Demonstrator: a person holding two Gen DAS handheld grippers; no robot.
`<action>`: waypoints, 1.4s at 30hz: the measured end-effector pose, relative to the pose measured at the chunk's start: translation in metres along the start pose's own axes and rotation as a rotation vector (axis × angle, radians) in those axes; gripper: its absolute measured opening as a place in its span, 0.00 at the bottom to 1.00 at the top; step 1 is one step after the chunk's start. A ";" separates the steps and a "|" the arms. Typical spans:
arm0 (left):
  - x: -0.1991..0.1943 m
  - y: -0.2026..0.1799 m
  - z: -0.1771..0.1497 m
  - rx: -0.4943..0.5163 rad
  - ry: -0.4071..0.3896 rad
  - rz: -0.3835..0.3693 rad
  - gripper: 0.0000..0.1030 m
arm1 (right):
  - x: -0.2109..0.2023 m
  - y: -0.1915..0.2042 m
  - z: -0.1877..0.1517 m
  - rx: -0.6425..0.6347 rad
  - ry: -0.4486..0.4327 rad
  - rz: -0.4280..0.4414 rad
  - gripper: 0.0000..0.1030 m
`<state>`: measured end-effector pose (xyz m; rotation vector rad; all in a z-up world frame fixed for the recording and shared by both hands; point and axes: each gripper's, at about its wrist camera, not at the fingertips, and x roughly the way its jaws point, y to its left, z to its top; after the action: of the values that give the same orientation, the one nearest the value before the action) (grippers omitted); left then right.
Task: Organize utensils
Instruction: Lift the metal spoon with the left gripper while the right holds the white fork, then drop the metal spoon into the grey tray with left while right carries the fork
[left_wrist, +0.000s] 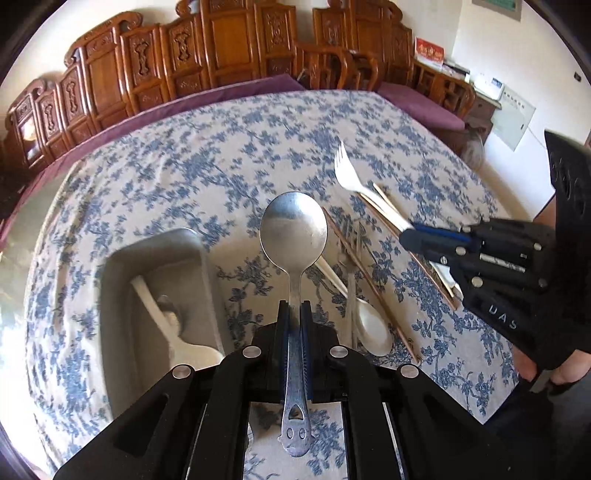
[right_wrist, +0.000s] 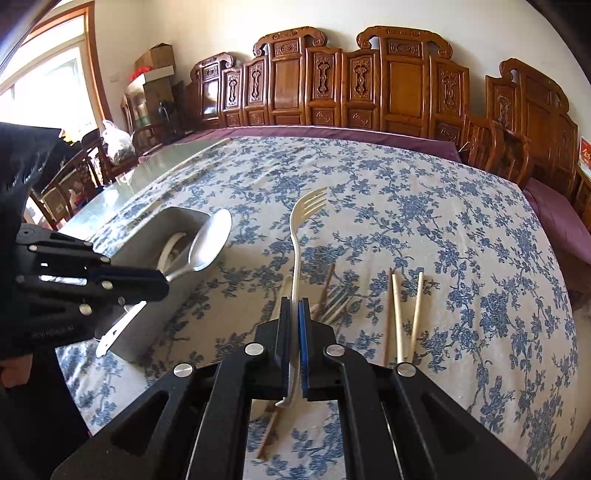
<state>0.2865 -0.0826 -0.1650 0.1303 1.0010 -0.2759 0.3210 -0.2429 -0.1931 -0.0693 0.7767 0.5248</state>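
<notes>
Steel spoon (left_wrist: 293, 236) handle clamped between left jaws.

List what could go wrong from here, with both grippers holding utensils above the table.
The metal spoon is pinched only on its thin handle by the left gripper; it could pivot or slip before reaching the grey tray. The right gripper holds the white fork the same way. Both grippers sit close together, so they might collide near the tray.
</notes>
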 end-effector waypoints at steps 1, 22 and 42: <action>-0.003 0.003 0.000 -0.003 -0.006 0.000 0.05 | -0.001 0.003 0.001 -0.001 -0.002 0.001 0.05; -0.008 0.087 -0.026 -0.129 -0.072 0.032 0.05 | 0.006 0.054 0.002 -0.046 -0.002 0.026 0.05; 0.025 0.136 -0.055 -0.202 -0.002 0.119 0.05 | 0.025 0.082 0.005 -0.088 0.024 0.071 0.05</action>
<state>0.2939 0.0559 -0.2178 0.0058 1.0095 -0.0655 0.3005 -0.1597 -0.1959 -0.1298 0.7815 0.6266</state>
